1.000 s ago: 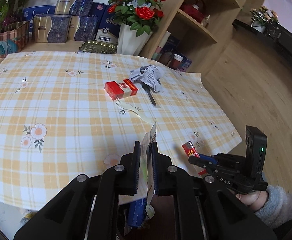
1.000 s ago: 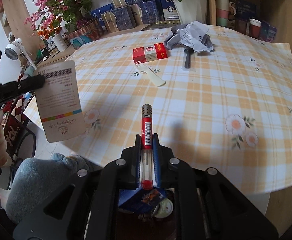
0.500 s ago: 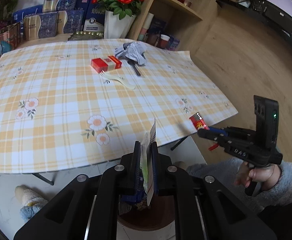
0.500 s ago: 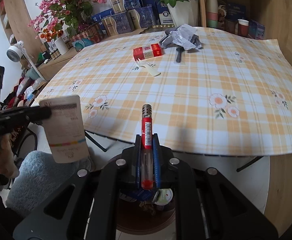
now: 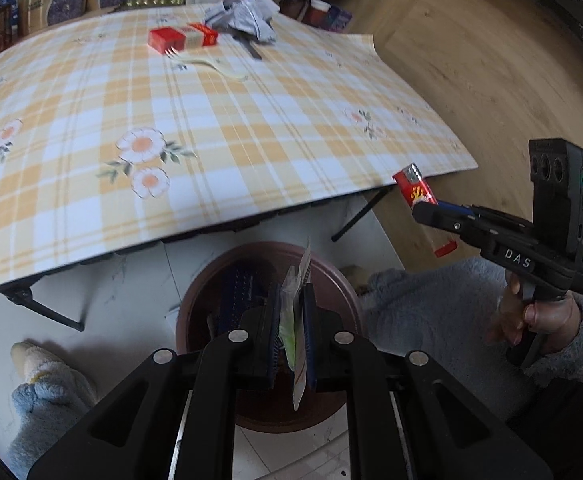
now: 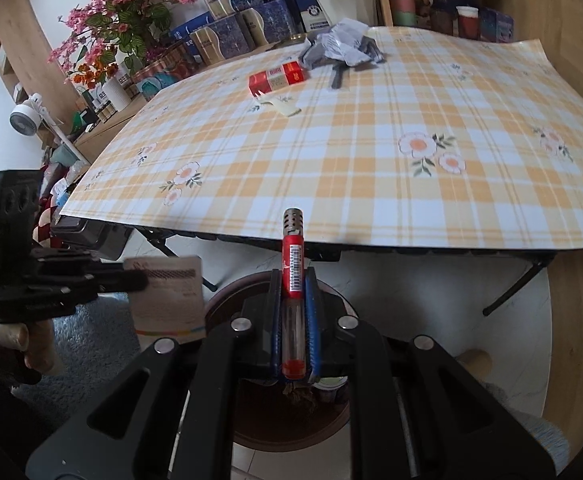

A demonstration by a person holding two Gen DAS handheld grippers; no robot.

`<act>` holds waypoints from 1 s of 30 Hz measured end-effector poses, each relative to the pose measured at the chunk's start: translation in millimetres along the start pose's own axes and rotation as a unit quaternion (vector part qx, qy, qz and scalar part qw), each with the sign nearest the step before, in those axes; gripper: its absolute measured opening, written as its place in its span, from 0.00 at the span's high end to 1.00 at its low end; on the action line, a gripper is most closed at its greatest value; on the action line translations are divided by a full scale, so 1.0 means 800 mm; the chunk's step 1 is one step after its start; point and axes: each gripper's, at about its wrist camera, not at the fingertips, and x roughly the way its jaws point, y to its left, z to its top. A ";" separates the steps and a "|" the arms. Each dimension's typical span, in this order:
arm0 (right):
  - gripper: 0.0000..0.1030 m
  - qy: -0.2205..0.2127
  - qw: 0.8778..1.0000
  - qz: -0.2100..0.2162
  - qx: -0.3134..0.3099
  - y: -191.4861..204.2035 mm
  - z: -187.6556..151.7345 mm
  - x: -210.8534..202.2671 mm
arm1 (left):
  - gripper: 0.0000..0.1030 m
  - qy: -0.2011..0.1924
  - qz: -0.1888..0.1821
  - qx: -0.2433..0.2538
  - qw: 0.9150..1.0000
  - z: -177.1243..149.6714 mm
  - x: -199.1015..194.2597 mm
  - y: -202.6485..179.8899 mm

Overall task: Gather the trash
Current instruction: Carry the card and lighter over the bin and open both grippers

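**Both tongs loaded, held over the bin**

Left tongs (image 5: pixel 294 334): clamped on a flat white paper packet with green print (image 5: pixel 297 316), held edge-on and upright. Directly below it, a round brown plastic bin (image 5: pixel 341 292) on the white tiled floor; dark blue packaging already lies inside.

Right tongs (image 6: pixel 293 322): clamped on a slim red lighter with a perforated metal cap (image 6: pixel 292 264), cap pointing forward. The same bin (image 6: pixel 227 304) sits beneath, just off the near edge of the bench.

Still on the bench, a folding one under a yellow-and-white plaid cloth with flower print (image 6: pixel 371 168), all at the far side:
- red rectangular cardboard box (image 6: pixel 278 77)
- cream plastic fork (image 6: pixel 277 105), just in front of the box
- crumpled grey-and-white paper wrapper (image 6: pixel 341 44), beside the box
- a dark slim object (image 6: pixel 337 76) partly under the wrapper; cannot identify it.
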 end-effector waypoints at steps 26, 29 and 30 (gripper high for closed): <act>0.86 0.043 0.999 -0.005 -0.008 0.005 -0.036 0.045 | 0.13 -0.064 0.095 0.041 0.993 -0.005 -0.031 0.011; 0.86 0.051 0.998 -0.009 -0.023 0.012 -0.041 0.052 | 0.11 -0.092 0.139 0.053 0.985 -0.013 -0.062 0.018; 0.86 0.054 0.998 -0.011 -0.029 0.015 -0.043 0.055 | 0.10 -0.099 0.151 0.055 0.982 -0.018 -0.069 0.022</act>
